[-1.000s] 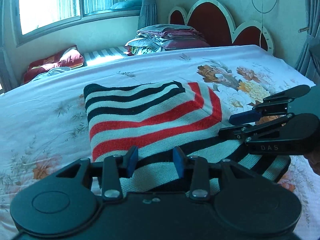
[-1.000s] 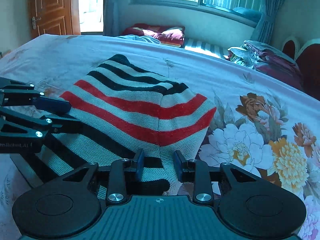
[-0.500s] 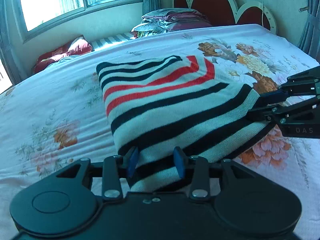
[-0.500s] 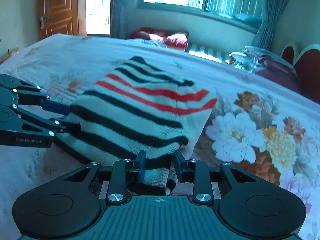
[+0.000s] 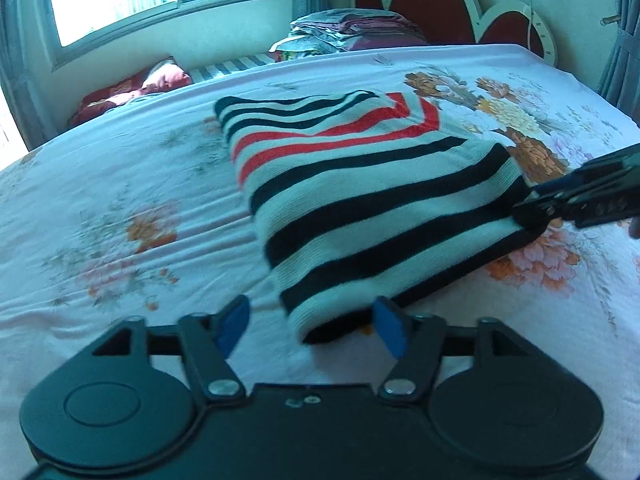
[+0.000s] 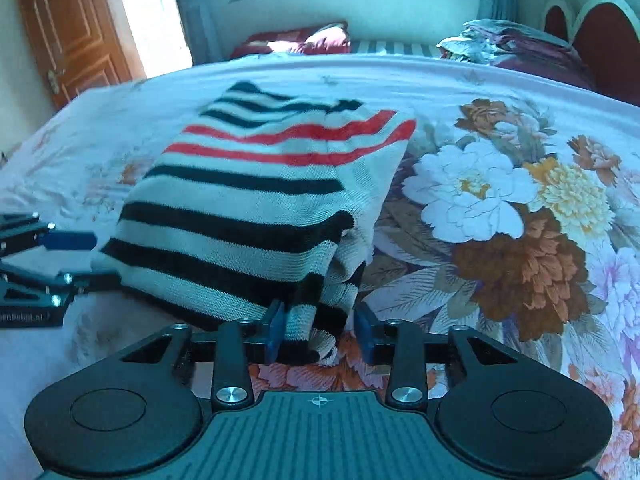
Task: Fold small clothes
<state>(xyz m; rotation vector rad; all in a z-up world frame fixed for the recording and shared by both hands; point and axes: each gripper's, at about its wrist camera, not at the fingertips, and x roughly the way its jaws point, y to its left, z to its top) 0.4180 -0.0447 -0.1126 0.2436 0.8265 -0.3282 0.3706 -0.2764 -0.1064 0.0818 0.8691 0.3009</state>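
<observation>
Striped knit sweater (image 5: 372, 200), folded into a thick block of black, white and red bands, lies on the floral bedsheet (image 5: 120, 208) around the middle of the bed, its red-striped end toward the headboard (image 5: 448, 12) and its black-striped end toward both grippers. The left gripper (image 5: 312, 326) sits at the sweater's near corner with its blue pads (image 5: 232, 322) spread wide; that corner lies between them without being pinched, so this gripper has let go. In the right wrist view the right gripper (image 6: 318, 332) is at the other near corner, its pads parted with a drooping flap of striped knit hanging in the gap; the left pad touches the cloth, the right pad stands clear, so it looks released too, nothing clamped.

Half a second ago both sets of pads were narrow and pinching the hem, with the near edge lifted off the sheet. Now the pads have opened, far wider on the left, and the folded edge has dropped onto the bed. A second ago the sweater's black-striped half was still underneath near the grippers; it now covers most of the top, leaving only two red stripes showing at the far end.

Both grippers are held low and roughly level just above the sheet, pointing toward the headboard side. From the left wrist view the right gripper reaches in from the right edge, its tips touching the sweater's side; a bit of the person's hand (image 5: 634, 228) shows behind it.
</observation>
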